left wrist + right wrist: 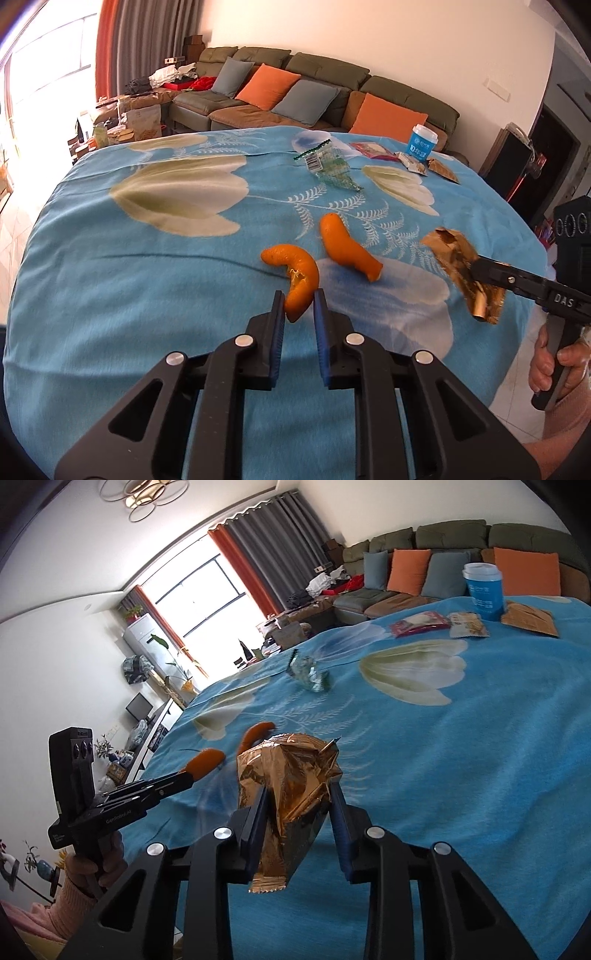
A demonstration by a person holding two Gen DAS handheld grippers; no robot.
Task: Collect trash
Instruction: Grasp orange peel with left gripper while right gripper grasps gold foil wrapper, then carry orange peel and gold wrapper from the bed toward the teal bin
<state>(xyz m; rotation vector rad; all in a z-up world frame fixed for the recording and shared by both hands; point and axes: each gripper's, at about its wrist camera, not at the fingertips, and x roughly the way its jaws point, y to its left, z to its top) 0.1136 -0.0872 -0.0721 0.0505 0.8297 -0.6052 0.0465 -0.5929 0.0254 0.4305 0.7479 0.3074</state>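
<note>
My left gripper (299,301) has its jaws around the near end of a curved orange peel (297,273) that lies on the blue flowered cloth (129,277); whether it squeezes it I cannot tell. A second orange peel (345,247) lies just beyond to the right. My right gripper (299,794) is shut on a crumpled gold foil wrapper (288,794) and holds it above the cloth; the wrapper also shows in the left wrist view (461,266). The left gripper also shows in the right wrist view (184,777) by the peel (207,760).
Farther back lie a clear crinkled wrapper (328,166), a red snack packet (373,150), a white packet (415,164), a brown packet (443,170) and a blue paper cup (423,142). A sofa (332,92) with cushions stands behind the table.
</note>
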